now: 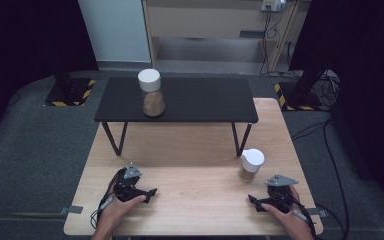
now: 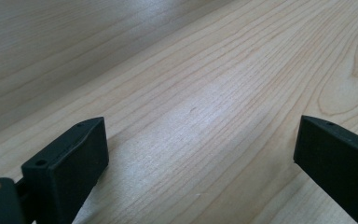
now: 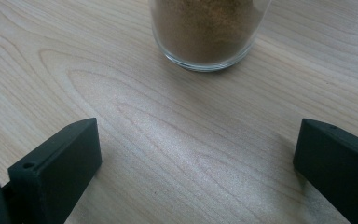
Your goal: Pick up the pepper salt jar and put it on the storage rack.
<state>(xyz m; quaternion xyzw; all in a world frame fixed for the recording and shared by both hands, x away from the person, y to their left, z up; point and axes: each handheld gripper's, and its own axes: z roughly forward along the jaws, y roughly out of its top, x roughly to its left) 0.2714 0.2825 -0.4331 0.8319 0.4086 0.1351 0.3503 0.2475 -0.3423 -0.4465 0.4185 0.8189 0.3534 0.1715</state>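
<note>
Two glass jars with white lids hold brown powder. One jar stands on the low black shelf at the back. The other jar stands on the wooden table at the right; its glass base rises just ahead of my right gripper, which is open with bare wood between its jaws. In the high view that right gripper rests near the front edge, below the jar. My left gripper lies at the front left, and its own view has the left gripper open over bare wood.
The black shelf stands on thin legs across the table's far half, with open space beneath it. Grey carpet surrounds the table. Stands with yellow-black striped bases sit at the far left and right. Cables trail on the floor at the right.
</note>
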